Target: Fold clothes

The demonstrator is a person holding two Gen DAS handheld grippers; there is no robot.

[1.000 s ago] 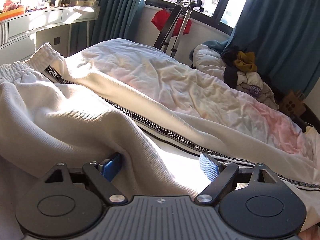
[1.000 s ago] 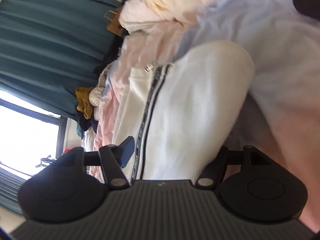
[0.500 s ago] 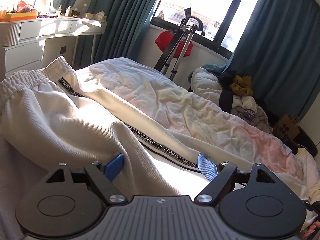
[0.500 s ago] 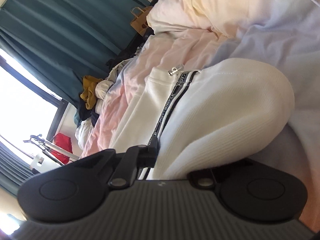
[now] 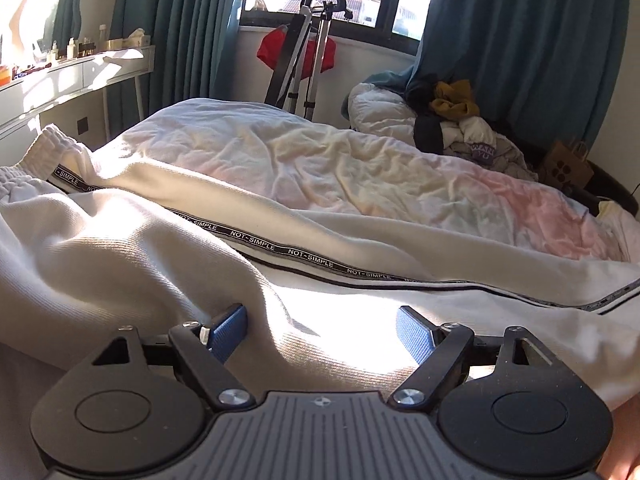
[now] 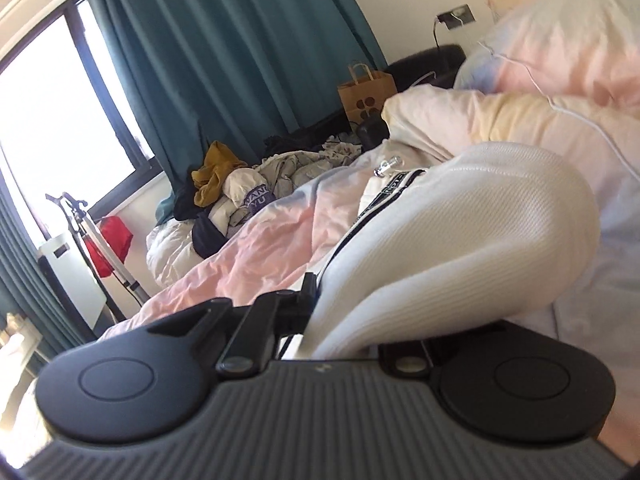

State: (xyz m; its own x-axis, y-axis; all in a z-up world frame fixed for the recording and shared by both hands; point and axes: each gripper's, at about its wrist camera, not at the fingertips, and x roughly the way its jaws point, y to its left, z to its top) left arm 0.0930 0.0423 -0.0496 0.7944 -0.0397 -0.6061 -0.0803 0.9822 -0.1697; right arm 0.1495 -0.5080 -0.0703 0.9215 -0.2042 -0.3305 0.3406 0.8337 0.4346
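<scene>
On the bed (image 5: 360,168): white track trousers (image 5: 120,264). Right hand-held gripper (image 6: 344,312) clenched on their fabric; left hand-held gripper (image 5: 320,330) released astride a ridge. Step: gathering. Next: left grasp needed.

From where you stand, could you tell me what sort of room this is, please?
Most likely a bedroom in a home. A bed with a rumpled pastel duvet fills the view, a dressing table with small bottles stands by the wall, and teal curtains frame the window, with a heap of clothes below.
</scene>
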